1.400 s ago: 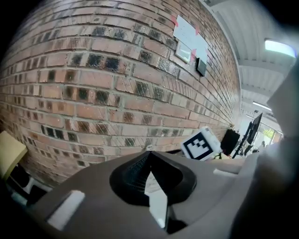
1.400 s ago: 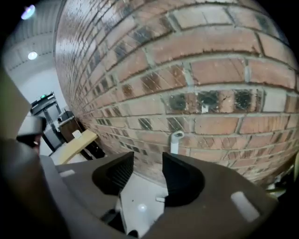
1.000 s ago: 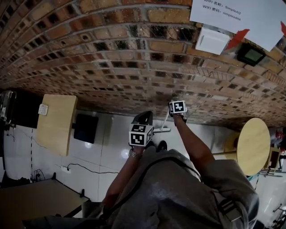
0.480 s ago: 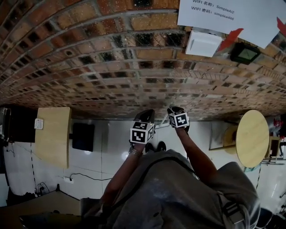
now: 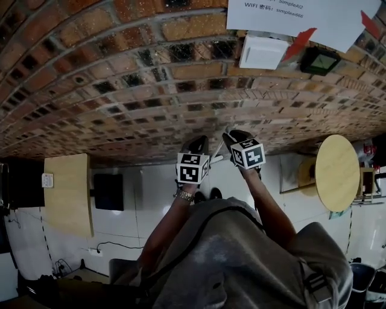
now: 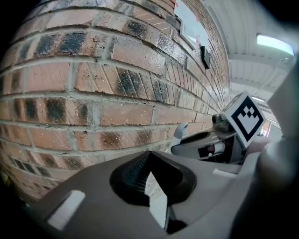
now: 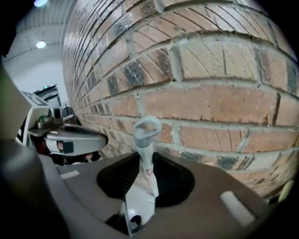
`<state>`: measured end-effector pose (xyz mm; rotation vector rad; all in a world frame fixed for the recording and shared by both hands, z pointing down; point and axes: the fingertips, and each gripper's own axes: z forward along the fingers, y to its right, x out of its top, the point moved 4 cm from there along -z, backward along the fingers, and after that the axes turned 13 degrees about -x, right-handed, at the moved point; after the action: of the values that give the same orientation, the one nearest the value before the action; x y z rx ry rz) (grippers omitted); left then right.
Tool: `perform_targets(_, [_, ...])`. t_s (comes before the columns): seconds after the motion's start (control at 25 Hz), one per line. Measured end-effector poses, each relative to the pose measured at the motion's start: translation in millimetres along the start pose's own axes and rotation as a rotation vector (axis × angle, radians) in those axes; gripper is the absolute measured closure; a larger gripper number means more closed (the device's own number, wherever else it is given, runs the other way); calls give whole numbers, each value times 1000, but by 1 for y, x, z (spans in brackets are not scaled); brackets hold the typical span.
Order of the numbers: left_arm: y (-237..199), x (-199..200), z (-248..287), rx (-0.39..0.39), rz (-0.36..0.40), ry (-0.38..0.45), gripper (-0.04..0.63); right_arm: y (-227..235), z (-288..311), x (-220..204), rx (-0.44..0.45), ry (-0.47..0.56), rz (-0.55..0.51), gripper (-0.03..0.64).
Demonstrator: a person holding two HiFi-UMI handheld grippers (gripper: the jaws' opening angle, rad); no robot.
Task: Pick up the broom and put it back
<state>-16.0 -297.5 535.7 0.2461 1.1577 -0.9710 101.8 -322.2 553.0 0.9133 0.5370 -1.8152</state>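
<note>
In the right gripper view the white broom handle (image 7: 145, 140), with its loop end on top, stands up between the jaws of my right gripper (image 7: 147, 161), which is shut on it close to the brick wall. In the head view the handle (image 5: 216, 152) shows only as a thin pale line running down from the right gripper (image 5: 233, 135). My left gripper (image 5: 196, 145) hovers just left of it. In the left gripper view the pads of the left gripper (image 6: 149, 158) meet at the tips, nothing sticks out past them, and the handle's loop (image 6: 180, 132) shows to the right. The broom's head is hidden.
The brick wall (image 5: 151, 90) stands right ahead, with a white box (image 5: 262, 52) and a paper notice (image 5: 289, 15) on it. A round wooden table (image 5: 338, 172) is at the right, a rectangular one (image 5: 66, 193) at the left, and a cable (image 5: 114, 246) lies on the white floor.
The right gripper has risen along the wall with the broom handle in it, and its marker cube looks larger. The left gripper has moved up beside it.
</note>
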Motion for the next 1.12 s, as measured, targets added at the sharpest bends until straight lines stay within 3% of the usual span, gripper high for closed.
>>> perform_targets(0.56, [-3, 3, 4, -1, -32, -13, 601, -17, 4, -6, 53, -59, 4, 526])
perform_targets(0.92, [-7, -9, -13, 45, -57, -7, 601, -14, 67, -93, 65, -267, -5, 523])
perform_targets(1.12, [-13, -33, -34, 115, -98, -38, 601, -1, 121, -131, 9, -326, -21, 525])
